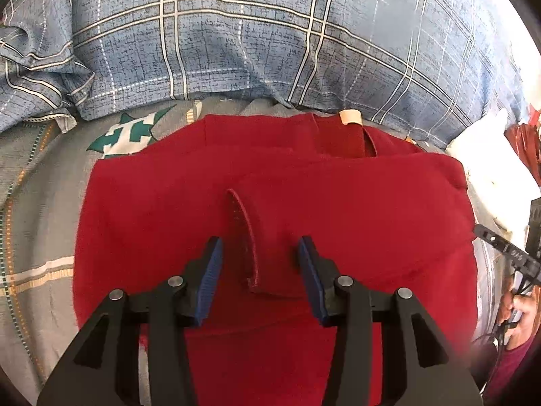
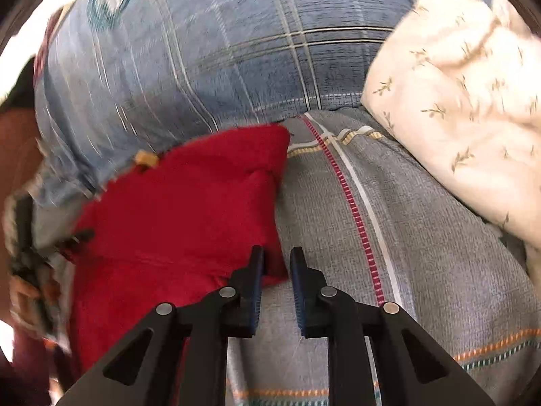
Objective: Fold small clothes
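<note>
A red garment [image 1: 162, 223] lies partly folded on the grey patterned bedsheet [image 1: 37, 223]. A small flap stands up at its middle, and a beige tag [image 1: 350, 116] shows at its far edge. My left gripper [image 1: 259, 253] is open above the garment, one finger on each side of the flap, holding nothing. In the right wrist view the garment [image 2: 189, 209] lies to the left. My right gripper [image 2: 276, 264] is open with a narrow gap, at the garment's right edge over the sheet [image 2: 422, 237], with nothing between the pads.
A blue plaid pillow [image 1: 236, 44] lies along the far side of the garment. A white floral quilt [image 2: 456, 101] is at the right. The other gripper and a hand [image 1: 514, 270] show at the right edge of the left wrist view.
</note>
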The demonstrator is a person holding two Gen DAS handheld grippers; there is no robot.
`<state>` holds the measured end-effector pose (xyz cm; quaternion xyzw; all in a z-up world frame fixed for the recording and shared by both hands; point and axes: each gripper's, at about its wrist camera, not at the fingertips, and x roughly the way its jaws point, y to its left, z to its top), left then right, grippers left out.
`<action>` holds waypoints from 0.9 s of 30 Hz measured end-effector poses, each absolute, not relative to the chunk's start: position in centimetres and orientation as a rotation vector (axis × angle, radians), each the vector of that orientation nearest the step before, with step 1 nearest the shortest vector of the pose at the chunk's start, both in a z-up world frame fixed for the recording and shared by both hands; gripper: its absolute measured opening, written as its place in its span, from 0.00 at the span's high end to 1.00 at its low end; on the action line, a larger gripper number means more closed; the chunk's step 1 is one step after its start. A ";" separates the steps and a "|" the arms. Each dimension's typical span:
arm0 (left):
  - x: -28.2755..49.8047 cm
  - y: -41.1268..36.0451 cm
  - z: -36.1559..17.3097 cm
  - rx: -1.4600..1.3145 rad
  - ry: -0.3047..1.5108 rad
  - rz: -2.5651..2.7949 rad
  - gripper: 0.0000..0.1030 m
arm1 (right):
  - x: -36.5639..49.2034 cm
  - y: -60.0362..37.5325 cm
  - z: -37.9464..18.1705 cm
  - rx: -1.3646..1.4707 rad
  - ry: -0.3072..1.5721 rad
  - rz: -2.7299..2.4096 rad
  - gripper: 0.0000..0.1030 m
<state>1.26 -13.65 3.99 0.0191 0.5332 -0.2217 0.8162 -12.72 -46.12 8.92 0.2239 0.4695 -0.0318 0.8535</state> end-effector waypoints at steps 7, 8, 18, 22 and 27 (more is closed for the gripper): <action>-1.0 -15.5 6.9 -0.028 1.048 -0.569 0.57 | -7.4 -49.4 9.1 0.655 0.877 -0.065 0.32; -1.6 -16.2 7.0 -0.035 1.043 -0.601 0.57 | -5.9 -49.3 8.3 0.671 0.893 -0.050 0.40; -5.3 -27.7 7.7 -0.150 1.016 -0.911 0.57 | -4.2 -48.6 6.7 0.639 0.937 -0.020 0.69; -6.3 -32.3 6.7 -0.153 1.050 -0.970 0.56 | -4.5 -49.2 6.5 0.663 0.941 0.019 0.69; -6.2 -36.3 3.6 -0.070 1.170 -0.956 0.56 | -4.1 -49.4 6.7 0.628 0.923 0.041 0.87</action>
